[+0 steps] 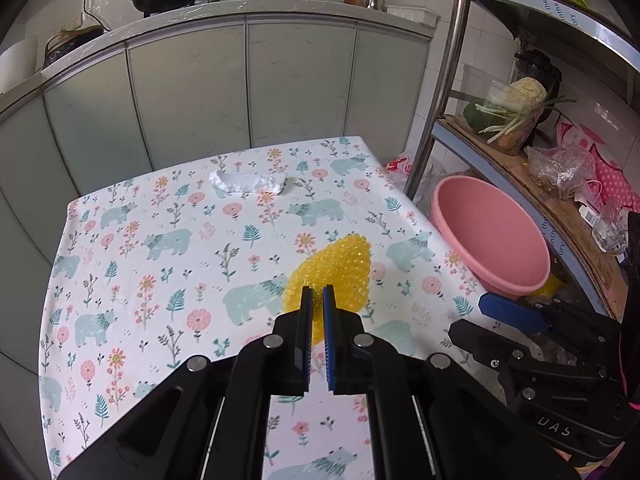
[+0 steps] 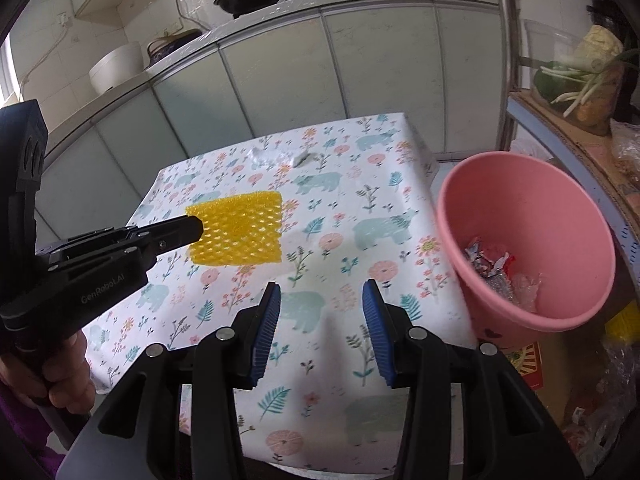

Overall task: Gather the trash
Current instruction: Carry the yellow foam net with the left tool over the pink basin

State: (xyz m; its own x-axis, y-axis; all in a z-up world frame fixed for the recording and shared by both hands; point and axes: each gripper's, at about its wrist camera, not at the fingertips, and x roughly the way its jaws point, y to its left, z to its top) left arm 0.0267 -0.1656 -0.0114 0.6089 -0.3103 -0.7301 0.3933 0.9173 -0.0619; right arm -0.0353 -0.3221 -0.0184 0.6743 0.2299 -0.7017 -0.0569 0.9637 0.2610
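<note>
My left gripper [image 1: 317, 294] is shut on a yellow foam net [image 1: 330, 270] and holds it above the floral tablecloth; the right wrist view shows the net [image 2: 240, 230] lifted off the cloth in the left gripper [image 2: 198, 229]. My right gripper [image 2: 320, 294] is open and empty over the table's near right part; it also shows in the left wrist view [image 1: 496, 308]. A pink bin [image 2: 560, 200] stands just right of the table with wrappers [image 2: 496, 268] inside. A white crumpled piece [image 1: 248, 182] lies near the table's far edge.
The table [image 1: 140, 264] has a bear-and-flower cloth. A metal shelf rack [image 1: 444, 76] with vegetables and bags stands to the right, behind the pink bin [image 1: 490, 240]. Kitchen cabinets with woks on the counter [image 1: 240, 12] run behind the table.
</note>
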